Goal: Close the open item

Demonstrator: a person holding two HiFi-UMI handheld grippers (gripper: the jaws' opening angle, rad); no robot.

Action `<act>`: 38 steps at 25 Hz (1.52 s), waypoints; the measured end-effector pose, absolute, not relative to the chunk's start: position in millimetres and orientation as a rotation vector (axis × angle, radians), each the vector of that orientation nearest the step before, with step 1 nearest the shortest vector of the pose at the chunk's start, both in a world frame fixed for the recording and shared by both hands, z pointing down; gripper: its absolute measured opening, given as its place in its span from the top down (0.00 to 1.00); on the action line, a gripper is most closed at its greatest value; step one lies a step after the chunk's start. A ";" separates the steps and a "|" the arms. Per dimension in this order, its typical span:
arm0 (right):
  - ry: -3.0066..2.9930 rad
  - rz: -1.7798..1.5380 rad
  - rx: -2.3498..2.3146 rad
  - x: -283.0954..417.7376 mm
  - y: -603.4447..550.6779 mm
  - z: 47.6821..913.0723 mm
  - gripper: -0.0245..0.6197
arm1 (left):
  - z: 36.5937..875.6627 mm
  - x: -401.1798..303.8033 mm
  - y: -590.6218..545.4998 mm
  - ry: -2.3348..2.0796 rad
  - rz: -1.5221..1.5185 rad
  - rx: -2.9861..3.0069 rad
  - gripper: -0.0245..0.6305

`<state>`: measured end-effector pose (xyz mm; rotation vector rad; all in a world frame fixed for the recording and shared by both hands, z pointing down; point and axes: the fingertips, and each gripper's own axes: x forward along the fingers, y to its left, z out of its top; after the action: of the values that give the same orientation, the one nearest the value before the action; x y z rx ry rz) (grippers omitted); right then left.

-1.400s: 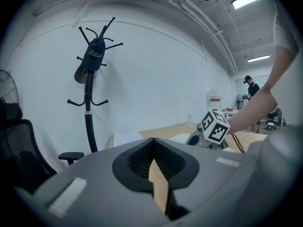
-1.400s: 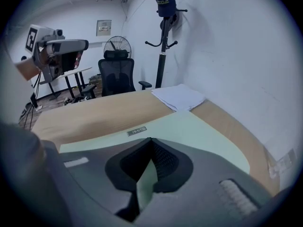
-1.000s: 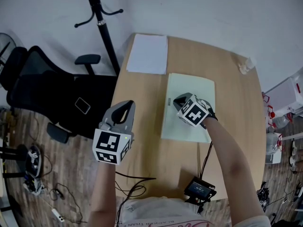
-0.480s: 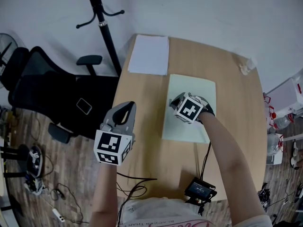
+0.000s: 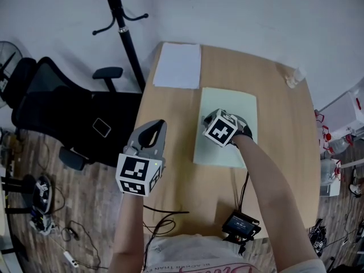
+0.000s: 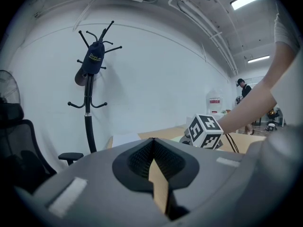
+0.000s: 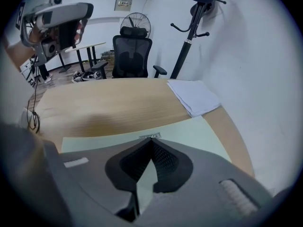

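A pale green folder lies flat on the wooden table, its cover down. My right gripper is shut and holds nothing. It hovers low over the folder's left edge, where a small label tab sits just past the tips. In the right gripper view the folder spreads out under the closed jaws. My left gripper is shut and empty too. It hangs off the table's left side, above the floor, with its jaws pointing across the table.
A white stack of paper lies at the table's far left corner. A clear plastic item sits at the far right edge. A black device with cables rests at the near edge. A black office chair and a coat stand stand to the left.
My right gripper has shifted a little to the left and farther along the folder, toward its left edge. The left gripper has hardly moved. The folder lies as before.
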<state>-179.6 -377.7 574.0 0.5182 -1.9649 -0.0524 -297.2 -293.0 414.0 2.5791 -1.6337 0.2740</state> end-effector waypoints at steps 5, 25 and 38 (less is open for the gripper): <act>-1.990 -0.080 0.613 -179.7 -381.9 559.6 0.96 | 402.9 -295.2 -285.7 -1.655 0.266 2.598 0.94; -2.081 -0.146 0.666 -163.3 -347.2 503.6 0.96 | 364.5 -281.3 -252.1 -1.746 0.204 2.649 0.94; -2.179 -0.221 0.731 -145.4 -314.4 455.5 0.96 | 340.4 -266.8 -228.3 -1.798 0.165 2.662 0.94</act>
<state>-145.4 -314.4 455.5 0.7310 -2.1793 -0.2215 -266.8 -228.3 340.4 2.6620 -1.7982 0.1653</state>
